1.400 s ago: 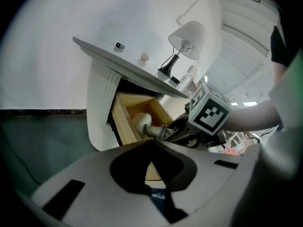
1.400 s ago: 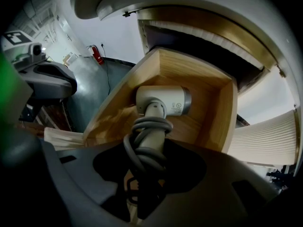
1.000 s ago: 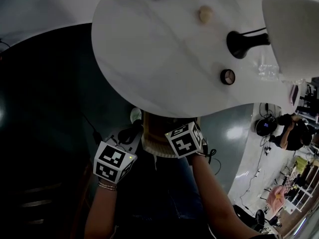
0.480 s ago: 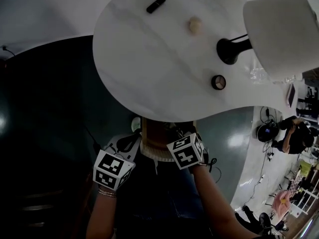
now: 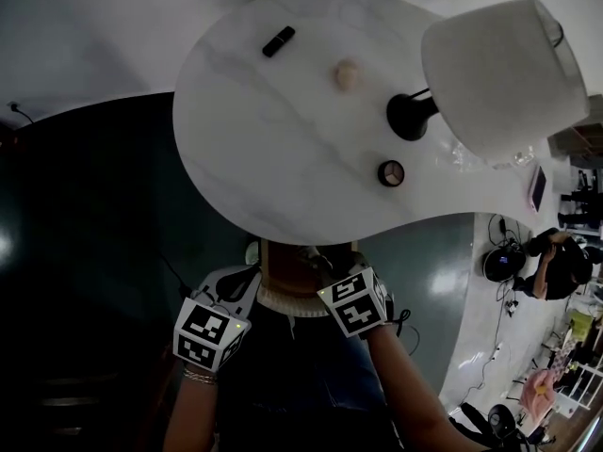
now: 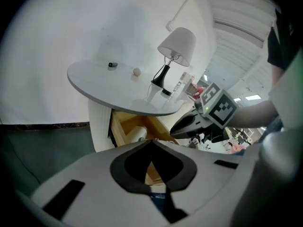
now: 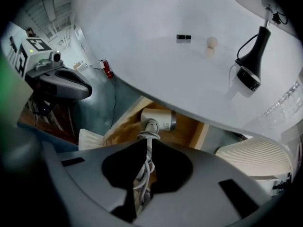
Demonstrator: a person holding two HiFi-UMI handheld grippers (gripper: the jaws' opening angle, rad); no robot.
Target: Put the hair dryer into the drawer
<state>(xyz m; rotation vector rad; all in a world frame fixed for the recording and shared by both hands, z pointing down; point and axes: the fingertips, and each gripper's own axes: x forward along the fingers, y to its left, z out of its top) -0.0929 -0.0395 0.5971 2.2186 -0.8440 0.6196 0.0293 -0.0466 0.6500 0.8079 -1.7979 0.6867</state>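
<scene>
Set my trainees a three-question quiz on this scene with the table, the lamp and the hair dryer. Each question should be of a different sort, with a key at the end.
1. Multiple choice: where does the hair dryer lie? A on the floor; B in the drawer; C in a basket.
2. True or false: the drawer is pushed shut.
3. Fill in: on the tabletop, the beige ball lies between the black bar and the ____.
Key: 1 B; 2 false; 3 lamp.
</scene>
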